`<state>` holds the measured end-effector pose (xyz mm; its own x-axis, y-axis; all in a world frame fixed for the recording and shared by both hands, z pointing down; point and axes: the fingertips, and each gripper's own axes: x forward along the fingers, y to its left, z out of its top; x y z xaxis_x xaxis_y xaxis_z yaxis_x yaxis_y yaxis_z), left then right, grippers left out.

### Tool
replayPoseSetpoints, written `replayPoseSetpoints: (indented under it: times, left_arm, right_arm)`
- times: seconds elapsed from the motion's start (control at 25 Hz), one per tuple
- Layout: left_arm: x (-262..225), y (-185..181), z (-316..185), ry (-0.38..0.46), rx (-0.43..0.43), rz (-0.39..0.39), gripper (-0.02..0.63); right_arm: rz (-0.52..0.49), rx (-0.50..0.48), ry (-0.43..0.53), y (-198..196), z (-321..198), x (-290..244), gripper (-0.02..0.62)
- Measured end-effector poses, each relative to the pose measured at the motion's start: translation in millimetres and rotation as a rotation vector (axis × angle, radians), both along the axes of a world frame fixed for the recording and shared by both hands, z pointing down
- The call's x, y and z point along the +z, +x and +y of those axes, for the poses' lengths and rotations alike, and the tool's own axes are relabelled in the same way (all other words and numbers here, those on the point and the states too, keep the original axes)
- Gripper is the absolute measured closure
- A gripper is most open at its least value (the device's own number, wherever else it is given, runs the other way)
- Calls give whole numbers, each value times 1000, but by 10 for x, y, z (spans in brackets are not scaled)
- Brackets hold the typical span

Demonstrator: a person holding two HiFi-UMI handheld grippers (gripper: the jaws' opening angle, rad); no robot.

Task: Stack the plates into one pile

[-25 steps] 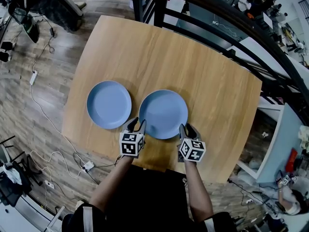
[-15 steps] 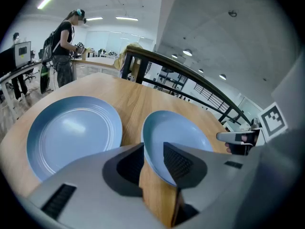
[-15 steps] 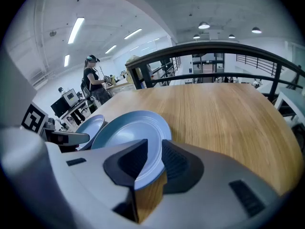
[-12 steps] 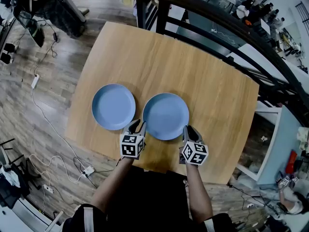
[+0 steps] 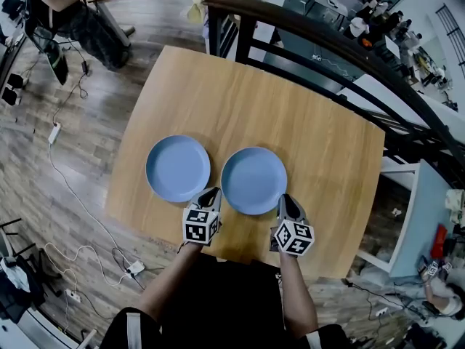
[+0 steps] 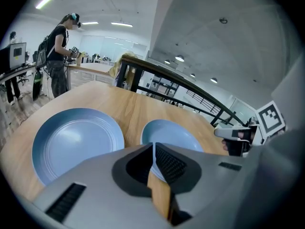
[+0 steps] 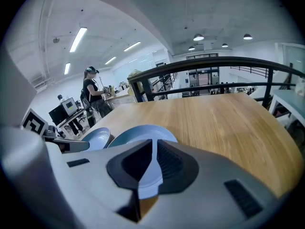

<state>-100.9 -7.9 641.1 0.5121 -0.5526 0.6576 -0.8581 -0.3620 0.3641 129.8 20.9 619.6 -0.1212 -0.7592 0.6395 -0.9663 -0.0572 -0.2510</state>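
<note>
Right-hand round pale-blue plate (image 5: 253,181): on square light wooden table (image 5: 305,107), toward its near edge; held at two spots on near rim.

Left-hand round pale-blue plate (image 5: 178,168): flat on same table, just beside the first, narrow strip of wood showing between; touched by neither tool.

Left gripper (image 5: 210,193), grey, with marker cube behind: jaws just closing in, now almost together and pinching near-left rim of right-hand plate.

Right gripper (image 5: 287,201), same make: jaws likewise just closing in, nipped onto near-right rim of same plate.

Dark metal railing (image 5: 327,46): curving past far side of table.

Person in dark clothing (image 6: 58,56): standing at a desk, well apart from table.

Grey-brown plank floor (image 5: 43,195): around table on left.
</note>
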Motion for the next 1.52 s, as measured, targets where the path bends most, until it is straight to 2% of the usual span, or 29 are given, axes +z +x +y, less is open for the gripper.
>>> replayPoseSetpoints:
  times: [0.32, 0.76, 1.0, 1.52]
  left_arm:
    - [-270, -25, -25, 65, 68, 38, 578]
    - [-646, -261, 47, 178, 111, 75, 580]
    - [-978, -392, 147, 284, 42, 108, 580]
    - [-1476, -548, 693, 392, -113, 45, 580]
  right_arm:
    - [11, 46, 85, -196, 17, -285, 556]
    - [22, 93, 192, -601, 184, -713, 557]
    - [37, 17, 254, -800, 296, -898, 557]
    - [-6, -161, 344, -1046, 603, -1252, 557]
